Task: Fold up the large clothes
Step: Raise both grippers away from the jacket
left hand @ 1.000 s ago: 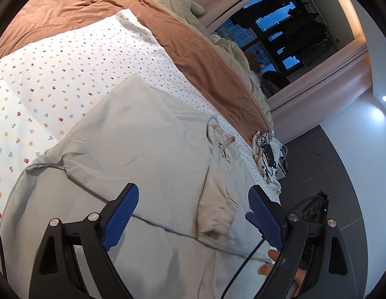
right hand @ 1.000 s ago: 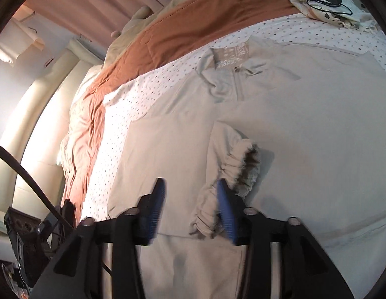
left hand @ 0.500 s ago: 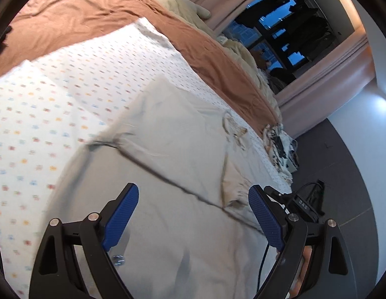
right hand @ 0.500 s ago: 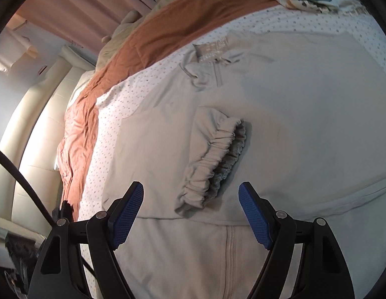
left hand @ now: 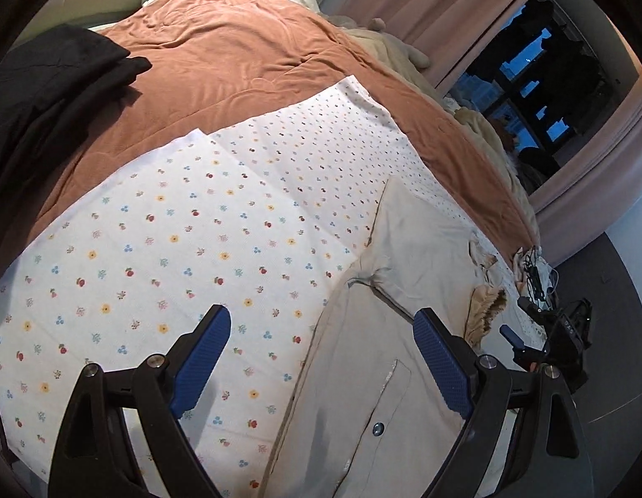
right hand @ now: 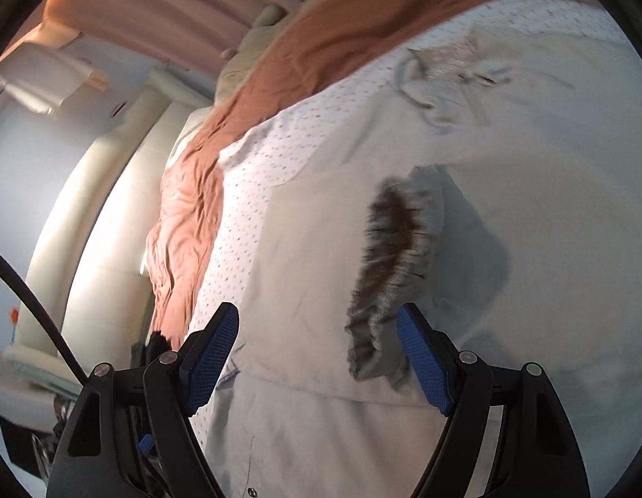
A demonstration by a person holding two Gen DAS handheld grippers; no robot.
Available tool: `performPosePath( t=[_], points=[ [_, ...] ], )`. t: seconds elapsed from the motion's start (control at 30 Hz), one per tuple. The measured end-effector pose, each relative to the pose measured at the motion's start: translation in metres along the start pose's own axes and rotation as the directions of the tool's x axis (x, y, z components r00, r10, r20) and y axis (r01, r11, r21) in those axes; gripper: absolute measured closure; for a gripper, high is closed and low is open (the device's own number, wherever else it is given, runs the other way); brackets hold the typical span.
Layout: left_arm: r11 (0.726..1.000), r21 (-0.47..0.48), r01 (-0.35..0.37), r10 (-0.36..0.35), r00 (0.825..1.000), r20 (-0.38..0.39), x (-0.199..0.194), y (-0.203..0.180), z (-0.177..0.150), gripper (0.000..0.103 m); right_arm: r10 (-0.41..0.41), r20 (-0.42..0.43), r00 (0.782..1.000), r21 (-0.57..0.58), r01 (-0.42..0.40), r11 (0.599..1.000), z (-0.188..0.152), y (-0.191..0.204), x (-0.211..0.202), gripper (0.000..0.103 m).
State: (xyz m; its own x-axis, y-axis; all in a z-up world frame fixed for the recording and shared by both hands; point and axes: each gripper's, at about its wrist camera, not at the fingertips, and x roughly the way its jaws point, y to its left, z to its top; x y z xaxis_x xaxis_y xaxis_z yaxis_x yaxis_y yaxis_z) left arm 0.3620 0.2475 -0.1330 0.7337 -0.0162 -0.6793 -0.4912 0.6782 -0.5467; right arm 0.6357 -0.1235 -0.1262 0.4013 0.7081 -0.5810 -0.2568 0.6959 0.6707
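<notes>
fig. left and right wrist views. a pale grey jacket (left hand: 375, 377) lies flat on a bed sheet (left hand: 176, 249) printed with small flowers and fruit. in the left view its long axis runs from 6 o'clock up to 2 o'clock, collar (left hand: 480, 255) at the far, 2 o'clock end; a snap button (left hand: 378, 428) sits on the near panel. in the right view the jacket (right hand: 507, 145) fills the right half, collar (right hand: 441, 70) toward 1 o'clock, and one sleeve is folded in over the body, its gathered cuff (right hand: 387, 274) lying at centre with the opening facing 10 o'clock. a rust-brown blanket (left hand: 238, 50) covers the bed beyond the sheet, with a dark garment (left hand: 43, 83) at 10 o'clock.

left gripper (left hand: 321, 363): jaws spread wide, holding nothing, over the jacket's left edge where it meets the sheet. right gripper (right hand: 317, 359): jaws apart and empty; the cuff lies just beyond the right pad, with no contact visible.

change from one second earlier: the right jaws, then narrow around the cuff, are wider and the cuff rests free; the left view has swung from the jacket body toward the sheet.
</notes>
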Motion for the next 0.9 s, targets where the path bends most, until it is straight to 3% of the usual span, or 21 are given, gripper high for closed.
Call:
performPosePath(
  t=[0.1, 0.37, 0.63, 0.67, 0.8, 0.87, 0.9],
  points=[
    [1.0, 0.003, -0.004, 0.004, 1.0, 0.003, -0.004, 0.003, -0.005, 0.012, 0.0, 0.004, 1.0, -0.026, 0.001, 1.0, -0.006, 0.015, -0.01, 0.026],
    [0.996, 0.084, -0.008, 0.006, 1.0, 0.024, -0.033, -0.016, -0.022, 0.012, -0.099, 0.056, 0.994, -0.146, 0.106, 0.984, -0.032, 0.026, -0.066, 0.026],
    [0.992, 0.114, 0.058, -0.063, 0.997, 0.038, -0.068, -0.03, -0.04, 0.012, -0.245, 0.122, 0.962, -0.159, 0.262, 0.952, -0.076, 0.023, -0.155, 0.025],
    [0.99, 0.126, 0.068, -0.073, 0.997, 0.035, -0.072, -0.034, -0.043, 0.012, -0.263, 0.152, 0.953, -0.148, 0.285, 0.947, -0.089, 0.023, -0.182, 0.021],
    [0.978, 0.168, 0.127, -0.138, 0.989, 0.055, -0.096, -0.046, -0.053, 0.009, -0.276, 0.205, 0.939, -0.142, 0.308, 0.941, -0.11, 0.025, -0.222, 0.01],
    [0.972, 0.187, 0.14, -0.156, 0.985, 0.075, -0.109, -0.051, -0.056, 0.004, -0.313, 0.258, 0.914, -0.137, 0.355, 0.925, -0.126, 0.026, -0.249, 0.0],
    [0.97, 0.197, 0.142, -0.162, 0.983, 0.087, -0.116, -0.053, -0.057, 0.003, -0.31, 0.276, 0.91, -0.135, 0.356, 0.925, -0.135, 0.025, -0.259, 0.0]
  ],
)
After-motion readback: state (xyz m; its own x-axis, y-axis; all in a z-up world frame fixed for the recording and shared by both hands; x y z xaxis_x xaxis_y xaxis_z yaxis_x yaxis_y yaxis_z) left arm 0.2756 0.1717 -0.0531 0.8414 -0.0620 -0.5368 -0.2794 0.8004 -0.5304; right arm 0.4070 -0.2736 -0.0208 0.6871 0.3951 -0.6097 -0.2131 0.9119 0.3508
